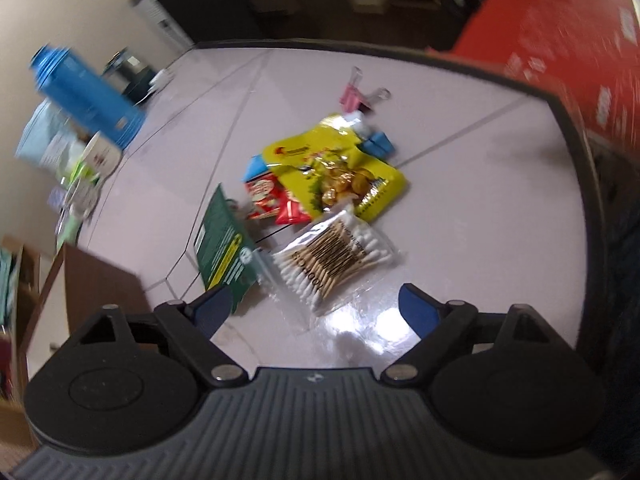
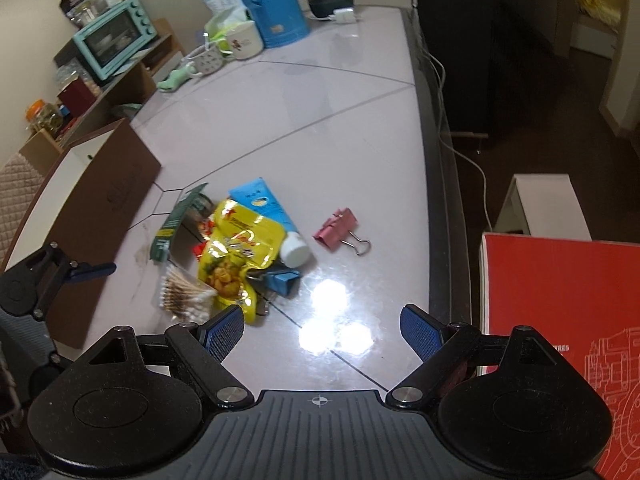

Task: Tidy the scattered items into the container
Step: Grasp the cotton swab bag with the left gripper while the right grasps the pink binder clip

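The cotton swabs bag [image 1: 334, 258] lies right in front of my left claw [image 1: 316, 312], which is wide and empty. My right claw [image 2: 322, 330] is wide too. The yellow snack bag [image 1: 340, 168] lies mid-table, the brown box [image 2: 100, 184] at the left edge.
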